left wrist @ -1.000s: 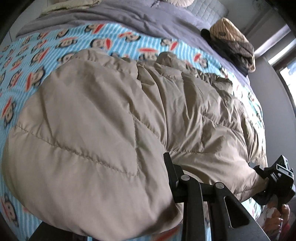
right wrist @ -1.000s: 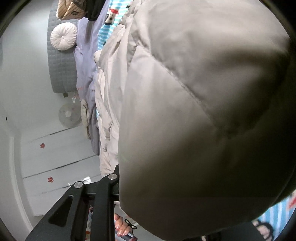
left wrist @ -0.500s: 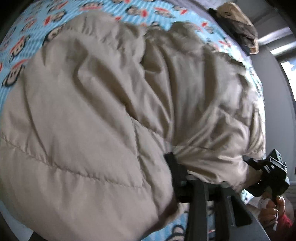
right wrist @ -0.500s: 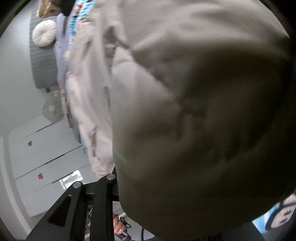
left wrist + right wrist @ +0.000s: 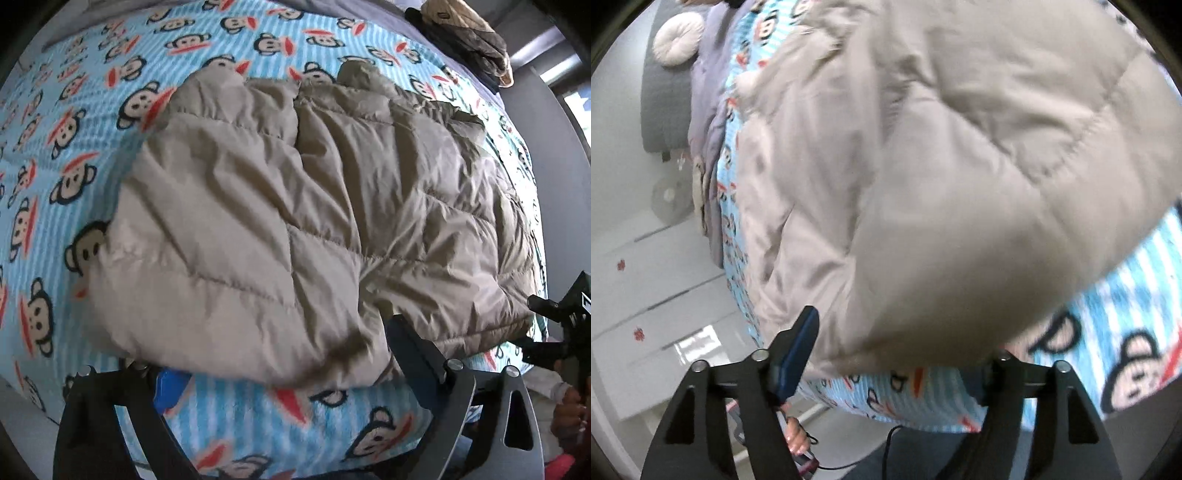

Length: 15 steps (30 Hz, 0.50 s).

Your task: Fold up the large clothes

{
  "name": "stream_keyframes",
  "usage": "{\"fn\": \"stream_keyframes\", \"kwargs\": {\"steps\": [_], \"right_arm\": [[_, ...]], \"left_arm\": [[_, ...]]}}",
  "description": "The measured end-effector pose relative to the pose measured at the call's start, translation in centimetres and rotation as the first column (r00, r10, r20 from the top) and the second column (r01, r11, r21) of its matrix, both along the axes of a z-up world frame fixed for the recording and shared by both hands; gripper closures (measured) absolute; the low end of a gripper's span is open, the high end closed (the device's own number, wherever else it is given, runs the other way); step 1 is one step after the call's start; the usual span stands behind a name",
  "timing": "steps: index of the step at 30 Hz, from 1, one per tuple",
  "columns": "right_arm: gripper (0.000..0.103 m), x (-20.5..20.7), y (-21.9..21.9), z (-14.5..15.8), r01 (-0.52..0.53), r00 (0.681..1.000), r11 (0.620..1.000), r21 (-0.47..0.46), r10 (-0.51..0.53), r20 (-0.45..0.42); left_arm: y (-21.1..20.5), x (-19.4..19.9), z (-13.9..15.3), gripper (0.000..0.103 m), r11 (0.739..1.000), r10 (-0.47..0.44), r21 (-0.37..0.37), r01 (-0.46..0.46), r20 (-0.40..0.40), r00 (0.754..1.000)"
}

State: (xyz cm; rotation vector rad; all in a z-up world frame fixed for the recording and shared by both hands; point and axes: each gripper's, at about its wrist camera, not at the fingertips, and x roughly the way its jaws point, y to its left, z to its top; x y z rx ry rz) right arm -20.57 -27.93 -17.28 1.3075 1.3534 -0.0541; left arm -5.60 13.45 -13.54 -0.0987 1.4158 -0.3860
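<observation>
A large beige quilted puffer jacket point(image 5: 295, 206) lies folded on the bed's blue monkey-print blanket point(image 5: 55, 129). My left gripper point(image 5: 273, 373) is open at the jacket's near edge; the hem rests over the gap between its fingers. The jacket fills the right wrist view point(image 5: 960, 166) too, and my right gripper point(image 5: 894, 354) is open, its fingers spread on either side of the jacket's lower edge. The right gripper also shows in the left wrist view point(image 5: 565, 325) at the far right, beside the jacket's corner.
A pile of dark and tan clothes point(image 5: 465, 33) lies at the far corner of the bed. A grey headboard point(image 5: 661, 107), a round white cushion point(image 5: 677, 40), a floor fan point(image 5: 668, 195) and white drawers point(image 5: 646, 288) stand beyond the bed.
Both grippers were shut on the jacket's hem and have opened, letting it drop onto the bed. The jacket now lies flatter and both grippers have drawn back toward the bed's edge.
</observation>
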Motion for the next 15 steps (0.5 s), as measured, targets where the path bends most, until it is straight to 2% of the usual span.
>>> {"fn": "stream_keyframes", "kwargs": {"steps": [4,5,8,15], "right_arm": [[0.028,-0.2,1.3,1.9,-0.093,0.996,0.992,-0.084,0.093,-0.007],[0.028,-0.2,2.7,3.2,-0.116,0.993,0.988,-0.105,0.115,-0.010],[0.028,2.5,4.6,5.0,-0.168,0.985,0.967,-0.192,0.170,-0.005],[0.028,3.5,7.2,8.6,-0.167,0.973,0.935,-0.314,0.208,0.101]], "left_arm": [[0.7,-0.5,0.4,0.006,1.000,-0.009,0.015,0.009,0.012,1.000],[0.9,-0.7,0.6,0.006,1.000,-0.007,0.013,0.007,0.017,1.000],[1.7,-1.0,2.3,0.006,1.000,0.010,-0.006,-0.010,0.057,0.998],[3.5,0.1,4.8,0.006,0.997,0.075,0.002,-0.076,0.124,0.989]]}}
